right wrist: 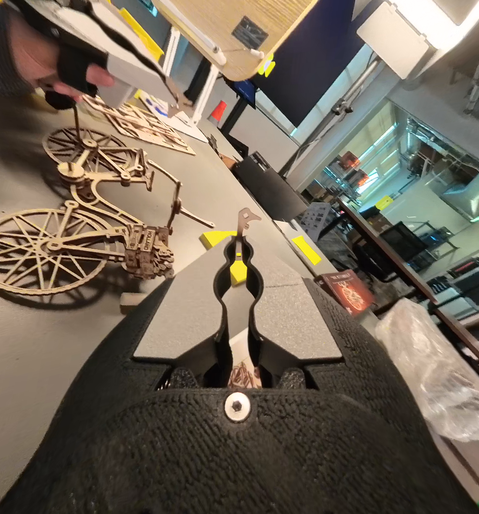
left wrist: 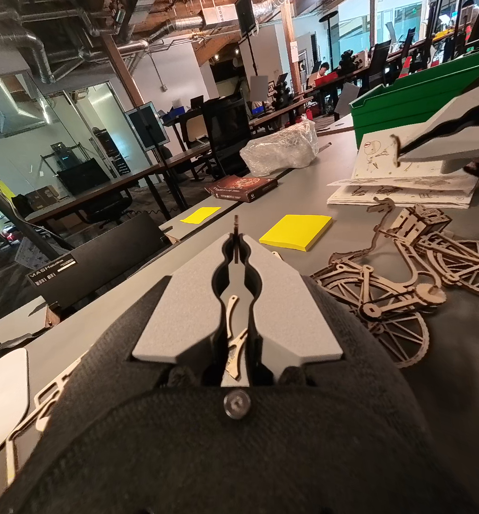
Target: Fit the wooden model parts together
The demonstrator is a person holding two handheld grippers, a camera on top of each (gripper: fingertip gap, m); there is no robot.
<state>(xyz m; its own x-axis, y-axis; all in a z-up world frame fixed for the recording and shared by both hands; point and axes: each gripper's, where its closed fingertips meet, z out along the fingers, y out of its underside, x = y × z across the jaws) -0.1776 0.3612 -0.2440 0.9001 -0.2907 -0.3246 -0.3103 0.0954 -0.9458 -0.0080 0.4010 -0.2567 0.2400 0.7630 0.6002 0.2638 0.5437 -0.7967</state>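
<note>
The wooden bicycle model (left wrist: 386, 278) lies on its side on the grey table (left wrist: 455, 389), to the right of my left gripper. My left gripper (left wrist: 236, 236) is shut on a thin wooden part (left wrist: 236, 222) seen edge-on above the table. My right gripper (right wrist: 239, 239) is shut on a small flat hooked wooden part (right wrist: 246, 221), held in the air right of the bicycle model (right wrist: 79, 222). The right gripper with its part also shows in the left wrist view (left wrist: 399, 151). The left gripper with its part shows in the right wrist view (right wrist: 174, 91), above the far wheel.
A yellow sticky pad (left wrist: 296, 232), a yellow note (left wrist: 200, 214), a dark box (left wrist: 242, 187), crumpled plastic wrap (left wrist: 280, 147), instruction sheets (left wrist: 399, 180) and a green bin (left wrist: 427, 94) lie beyond. Cut wooden sheets (right wrist: 143, 130) lie behind the bicycle. Loose wooden parts (left wrist: 234, 333) lie under my left gripper. There is about 20 cm between the tips of the two grippers.
</note>
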